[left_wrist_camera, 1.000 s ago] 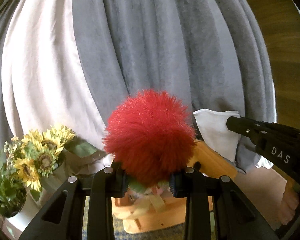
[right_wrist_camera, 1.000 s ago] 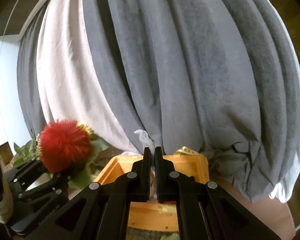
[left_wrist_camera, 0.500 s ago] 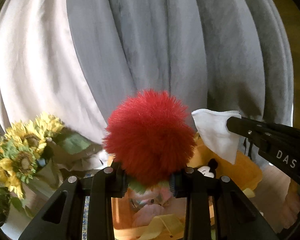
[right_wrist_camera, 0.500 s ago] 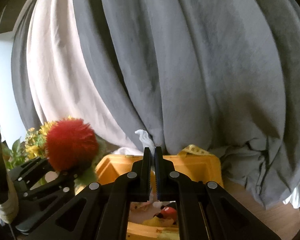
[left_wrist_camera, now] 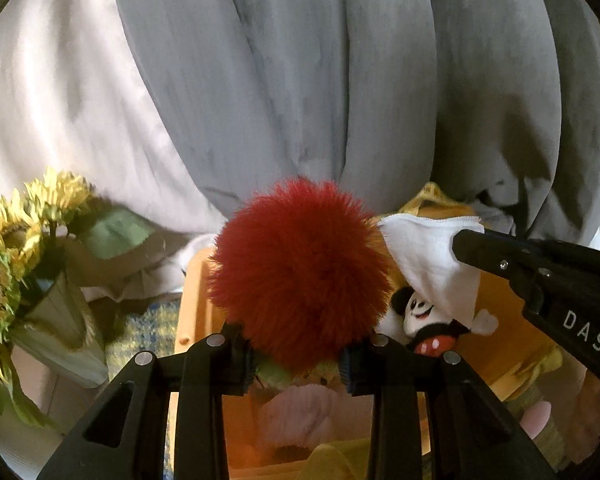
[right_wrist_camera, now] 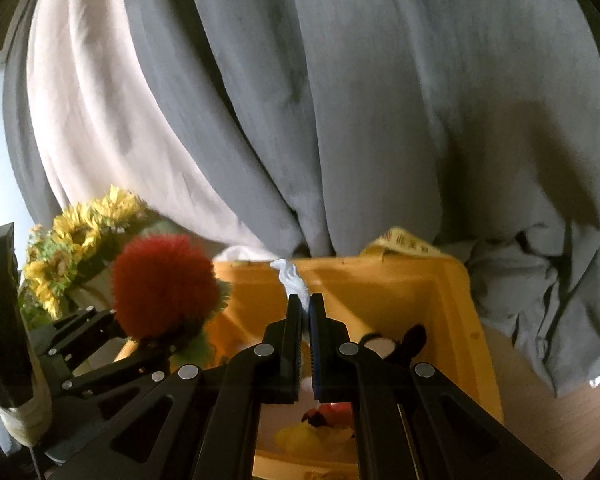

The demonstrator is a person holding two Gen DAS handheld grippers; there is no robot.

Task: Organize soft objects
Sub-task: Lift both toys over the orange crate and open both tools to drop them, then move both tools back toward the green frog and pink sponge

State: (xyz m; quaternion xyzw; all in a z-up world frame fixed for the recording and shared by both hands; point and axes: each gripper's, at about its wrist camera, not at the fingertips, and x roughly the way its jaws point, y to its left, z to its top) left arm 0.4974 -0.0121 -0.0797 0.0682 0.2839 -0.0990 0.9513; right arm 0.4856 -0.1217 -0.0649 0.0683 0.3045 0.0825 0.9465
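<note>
Over the last second we have swung both tools forward and down: where only the near rim of the orange bin [right_wrist_camera: 452,288] showed, we now look into it, and the Mickey Mouse plush [left_wrist_camera: 424,316] and other soft toys lying inside have come into view. We judge this to mean both carried items are now over the drop zone and release is the next step.

Going left to right: the sunflower bouquet [left_wrist_camera: 16,248] has slid to the left edge of the left wrist view, standing beside the bin, not in it. Next, the left gripper [left_wrist_camera: 296,354] has its jaws set fairly wide, closed on the base of the red pompom [left_wrist_camera: 300,268], which sits above the bin's left half. The pompom is round, so it has no real long axis; its fluff stands up away from the jaws, toward the grey curtain [left_wrist_camera: 340,80] behind.

Further right, the right gripper [right_wrist_camera: 305,312] has its jaws nearly together, pinching the white cloth [left_wrist_camera: 436,268]. In the right wrist view only a twisted tip pokes out forward between the jaws; in the left wrist view the cloth hangs from the jaw tips as a pointed flap, its long axis running downward, its tip just above the Mickey plush.
</note>
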